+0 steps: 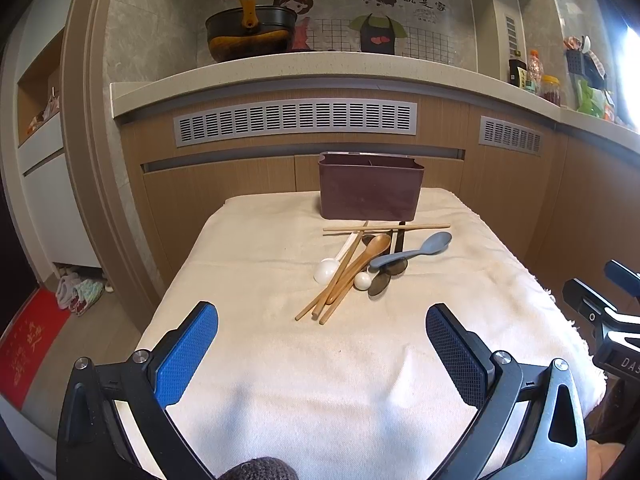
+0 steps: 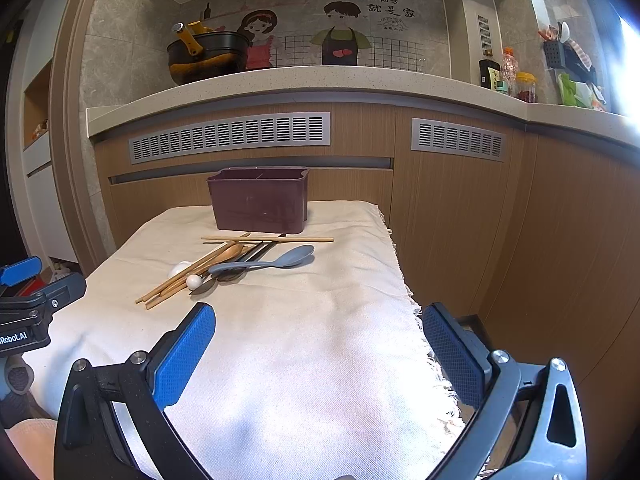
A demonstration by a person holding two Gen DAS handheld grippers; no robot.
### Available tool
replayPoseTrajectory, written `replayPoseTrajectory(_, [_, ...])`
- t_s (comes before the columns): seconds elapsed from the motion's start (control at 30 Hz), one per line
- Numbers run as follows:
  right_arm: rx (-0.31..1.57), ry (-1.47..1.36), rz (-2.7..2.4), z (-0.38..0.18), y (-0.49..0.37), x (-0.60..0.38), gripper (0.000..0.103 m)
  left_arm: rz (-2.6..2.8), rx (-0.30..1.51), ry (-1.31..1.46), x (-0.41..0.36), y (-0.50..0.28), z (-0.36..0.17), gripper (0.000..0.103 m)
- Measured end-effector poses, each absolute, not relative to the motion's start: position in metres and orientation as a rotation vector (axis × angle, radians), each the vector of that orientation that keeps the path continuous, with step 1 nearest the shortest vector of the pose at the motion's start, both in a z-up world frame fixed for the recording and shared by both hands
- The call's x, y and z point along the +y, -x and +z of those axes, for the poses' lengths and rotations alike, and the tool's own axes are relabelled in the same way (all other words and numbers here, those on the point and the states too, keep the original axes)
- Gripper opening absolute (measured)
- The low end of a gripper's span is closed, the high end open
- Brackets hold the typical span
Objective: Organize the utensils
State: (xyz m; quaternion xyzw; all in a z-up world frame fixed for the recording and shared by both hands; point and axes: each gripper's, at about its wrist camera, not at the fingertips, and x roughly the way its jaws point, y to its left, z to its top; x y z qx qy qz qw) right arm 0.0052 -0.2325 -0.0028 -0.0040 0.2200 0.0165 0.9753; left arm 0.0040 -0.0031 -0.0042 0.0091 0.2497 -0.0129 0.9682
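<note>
Both the left claw [image 1: 322, 330] and right claw [image 2: 319, 328] are hovering released and empty over the cloth-covered desk [image 1: 260, 360], the loose heap of wooden chopsticks and mixed spoons [image 1: 360, 264] lying untouched before the maroon plastic utensil box [image 1: 371, 190] at the far edge (so sorting looks unstarted), the next move calling for reaching forward.

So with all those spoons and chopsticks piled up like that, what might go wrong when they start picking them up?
Pulling one chopstick from the crossed pile could drag its neighbours, since the grey spoon and wooden spoon lie across others. The white spoon might roll on the soft cloth. The brown box stands loose on that cloth, so a nudge from the open left hand-held gripper or right hand-held gripper may shift it.
</note>
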Motion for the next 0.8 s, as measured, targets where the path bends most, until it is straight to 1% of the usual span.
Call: replayPoseTrajectory(0.8, [0.451,0.003,0.038,-0.005,-0.0063,-0.232,0.103,-0.027,0.52,-0.023,-0.0043,-0.006,-0.0064,0.103])
